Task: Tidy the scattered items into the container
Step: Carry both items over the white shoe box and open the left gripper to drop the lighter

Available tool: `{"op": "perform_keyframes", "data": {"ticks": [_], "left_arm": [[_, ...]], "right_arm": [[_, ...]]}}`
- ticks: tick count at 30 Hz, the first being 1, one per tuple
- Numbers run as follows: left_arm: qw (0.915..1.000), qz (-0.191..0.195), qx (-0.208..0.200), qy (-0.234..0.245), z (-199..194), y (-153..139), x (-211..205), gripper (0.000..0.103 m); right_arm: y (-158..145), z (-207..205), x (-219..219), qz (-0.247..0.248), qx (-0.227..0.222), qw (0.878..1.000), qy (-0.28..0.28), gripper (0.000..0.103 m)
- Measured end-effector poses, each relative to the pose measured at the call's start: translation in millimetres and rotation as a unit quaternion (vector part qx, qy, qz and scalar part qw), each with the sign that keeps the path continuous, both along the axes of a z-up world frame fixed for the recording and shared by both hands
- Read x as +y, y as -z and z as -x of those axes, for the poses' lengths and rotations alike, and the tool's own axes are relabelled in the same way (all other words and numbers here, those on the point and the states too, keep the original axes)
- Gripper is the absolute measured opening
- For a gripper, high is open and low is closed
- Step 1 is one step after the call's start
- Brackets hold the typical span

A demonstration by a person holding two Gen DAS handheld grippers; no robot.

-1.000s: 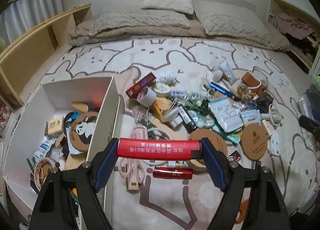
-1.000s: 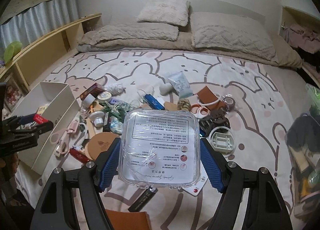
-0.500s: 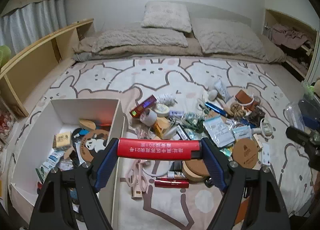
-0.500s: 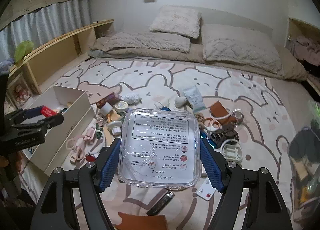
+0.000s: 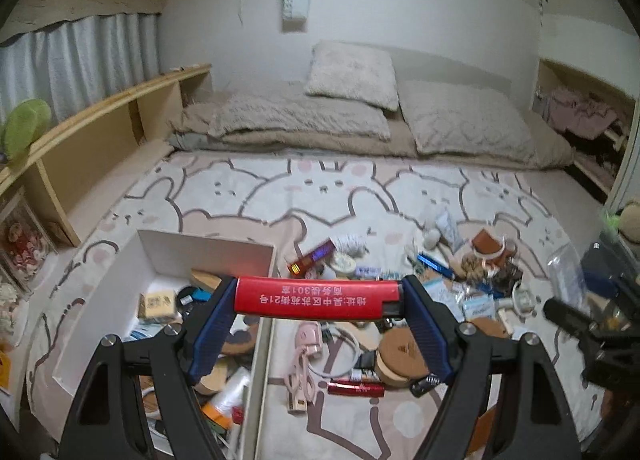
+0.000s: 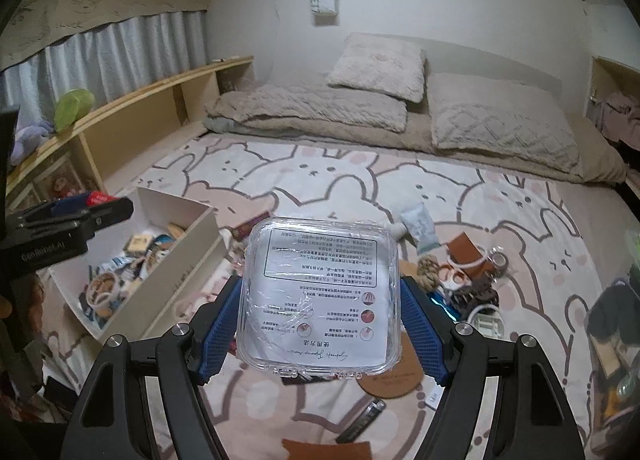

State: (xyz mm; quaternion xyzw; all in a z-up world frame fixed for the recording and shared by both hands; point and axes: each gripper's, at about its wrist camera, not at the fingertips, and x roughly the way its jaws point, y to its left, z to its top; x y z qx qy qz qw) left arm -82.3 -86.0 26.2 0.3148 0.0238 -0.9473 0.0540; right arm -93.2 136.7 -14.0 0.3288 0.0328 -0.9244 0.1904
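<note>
Left claw (image 5: 318, 302) clamps a red lighter (image 5: 316, 303); right claw (image 6: 320, 310) clamps a clear case (image 6: 320, 294).

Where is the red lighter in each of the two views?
Left wrist: the red lighter lies crosswise at centre, clamped between the left gripper's fingers.
Right wrist: only its red tip shows at the left edge, above the box.
Shared landmark: the white box on the bed.

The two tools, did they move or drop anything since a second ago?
Both tools rose up and away from the bed, so the clutter pile looks smaller. Nothing was dropped or grabbed: the left tool still grips the red lighter, the right tool still grips the clear plastic case. The white box and bedspread items stayed put.
</note>
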Motion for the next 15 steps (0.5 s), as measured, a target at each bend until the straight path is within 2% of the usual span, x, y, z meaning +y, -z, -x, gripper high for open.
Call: {"op": "perform_keyframes", "data": {"ticks": [8, 15], "left_arm": [[0.9997, 0.015, 0.018, -0.004, -9.4, -20.1, -8.3, 0.081], [0.9986, 0.027, 0.040, -0.020, -13.6, -30.9, -37.7, 0.081]], "right_arm": [[-21.0, 1.7, -24.3, -0.002, 0.018, 1.000, -0.017, 0.077], [-37.5, 4.2, -50.8, 0.007, 0.030, 0.999, -0.034, 0.077]]}}
